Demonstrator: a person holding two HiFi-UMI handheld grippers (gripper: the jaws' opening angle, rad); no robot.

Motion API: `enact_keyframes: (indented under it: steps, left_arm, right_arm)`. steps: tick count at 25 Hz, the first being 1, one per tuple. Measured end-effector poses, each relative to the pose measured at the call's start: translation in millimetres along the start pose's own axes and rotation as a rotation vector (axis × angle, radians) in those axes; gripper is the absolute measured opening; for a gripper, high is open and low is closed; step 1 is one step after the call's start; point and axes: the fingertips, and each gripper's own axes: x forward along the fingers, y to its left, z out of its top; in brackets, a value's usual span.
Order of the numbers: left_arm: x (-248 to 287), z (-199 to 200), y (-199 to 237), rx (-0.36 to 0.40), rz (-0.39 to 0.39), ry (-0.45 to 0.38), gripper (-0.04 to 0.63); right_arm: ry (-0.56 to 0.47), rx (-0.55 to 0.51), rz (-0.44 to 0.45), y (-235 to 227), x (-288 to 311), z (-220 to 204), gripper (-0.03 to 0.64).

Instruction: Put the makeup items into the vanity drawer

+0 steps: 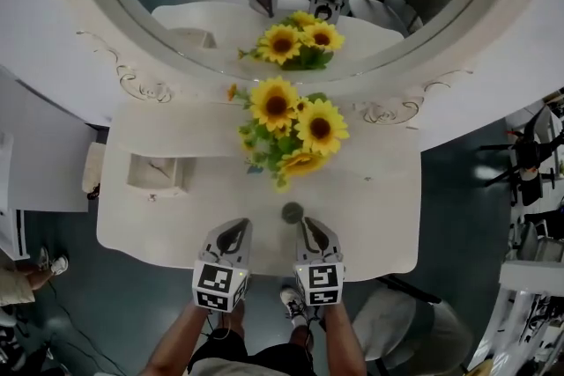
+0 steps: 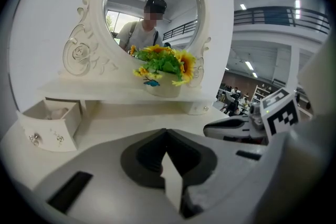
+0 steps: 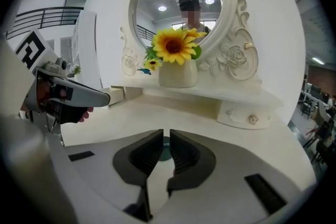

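A small round dark-green makeup item (image 1: 292, 211) lies on the white vanity top (image 1: 370, 216), near its front edge. My right gripper (image 1: 308, 223) hovers just right of it and nearer to me. Its jaws are shut, and the item (image 3: 165, 147) shows as a teal sliver through the slit between them, not gripped. My left gripper (image 1: 236, 224) hangs to the item's left with its jaws closed and nothing between them (image 2: 167, 134). The small drawer (image 1: 159, 172) at the left of the vanity stands pulled open (image 2: 52, 123), with something pale inside.
A vase of sunflowers (image 1: 286, 123) stands on the raised shelf below the round mirror (image 1: 291, 4). A second small drawer (image 3: 247, 115) on the right side is closed. A chair (image 1: 401, 321) sits under the front right edge.
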Motion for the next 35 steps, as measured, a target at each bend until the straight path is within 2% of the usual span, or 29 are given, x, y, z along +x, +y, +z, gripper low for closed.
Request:
enact_keyframes:
  steps: [2, 6, 11, 17, 27, 30, 31, 35]
  left_arm:
    - [0, -1, 2, -0.005, 0.003, 0.001, 0.000]
    - [0, -1, 8, -0.010, 0.008, -0.001, 0.000]
    - [0, -5, 11, -0.015, 0.011, 0.005, 0.000]
    - [-2, -7, 16, -0.021, 0.020, 0.007, 0.000]
    - [-5, -7, 16, -0.022, 0.022, 0.004, 0.000]
    - [-7, -6, 17, -0.022, 0.027, 0.001, 0.000]
    - [-8, -7, 17, -0.023, 0.029, 0.000, 0.000]
    - [-11, -7, 19, -0.027, 0.035, -0.004, 0.000]
  right_arm:
    - [0.031, -0.003, 0.020, 3, 8, -5, 0.059]
    - [0.075, -0.001, 0.030, 4, 25, -12, 0.176]
    - [0.148, -0.021, 0.028, 3, 40, -23, 0.212]
    - [0.193, -0.034, 0.027, 3, 47, -31, 0.212]
    - [0.192, -0.054, 0.032, 7, 46, -30, 0.185]
    - [0.173, -0.088, -0.021, 3, 44, -28, 0.133]
    - [0.168, -0.114, -0.049, -1, 43, -27, 0.037]
    - [0.166, -0.153, -0.069, -4, 43, -26, 0.034]
